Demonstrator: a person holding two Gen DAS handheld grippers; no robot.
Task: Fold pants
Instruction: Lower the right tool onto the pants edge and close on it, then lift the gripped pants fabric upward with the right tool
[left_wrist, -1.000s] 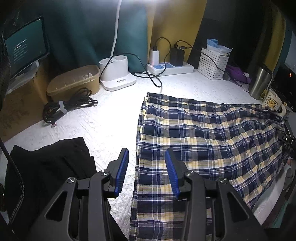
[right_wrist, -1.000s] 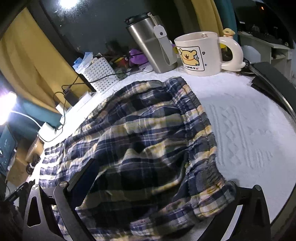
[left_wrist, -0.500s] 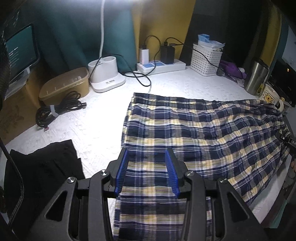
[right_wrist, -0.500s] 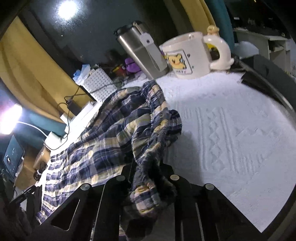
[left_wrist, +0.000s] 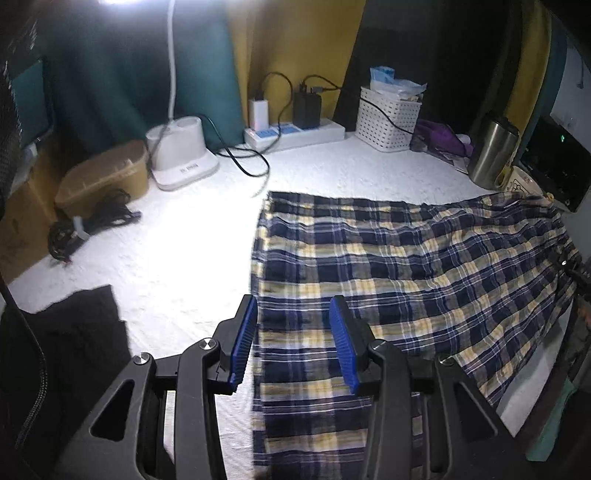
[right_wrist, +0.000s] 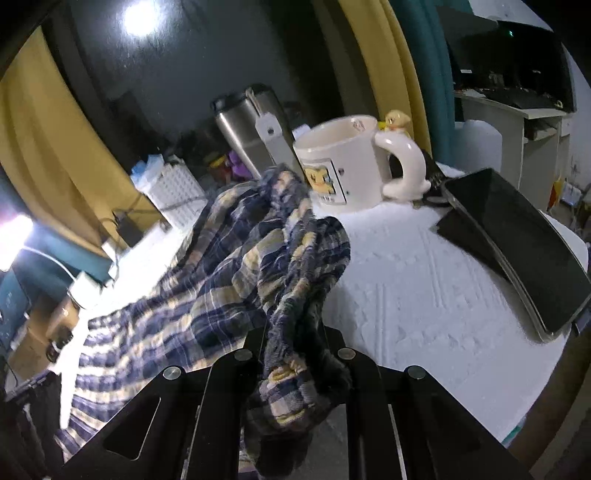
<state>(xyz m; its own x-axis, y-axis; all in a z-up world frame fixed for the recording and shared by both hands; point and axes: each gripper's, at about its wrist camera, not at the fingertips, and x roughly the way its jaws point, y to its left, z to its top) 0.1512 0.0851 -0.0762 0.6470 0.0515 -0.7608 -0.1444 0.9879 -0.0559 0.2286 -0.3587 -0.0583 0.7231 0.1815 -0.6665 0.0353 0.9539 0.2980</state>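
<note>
Left tool (left_wrist: 293, 338) hangs part open over the near hem end of the plaid pants (left_wrist: 406, 266), blue pads (left_wrist: 341, 343) apart and pressing nothing, a black garment (left_wrist: 74, 332) to its left on the white-covered bench (left_wrist: 177, 251). Pants lie spread flat across the bench from mid-left to the right edge, lamp base (left_wrist: 181, 155), power strip (left_wrist: 295, 131) and white basket (left_wrist: 388, 114) behind them. Right tool (right_wrist: 295, 354) has snapped closed, clamped on the bunched elastic waistband (right_wrist: 295, 295), lifting it off the bench near the bear mug (right_wrist: 351, 162), steel tumbler (right_wrist: 251, 133) and dark tablet (right_wrist: 517, 240).
</note>
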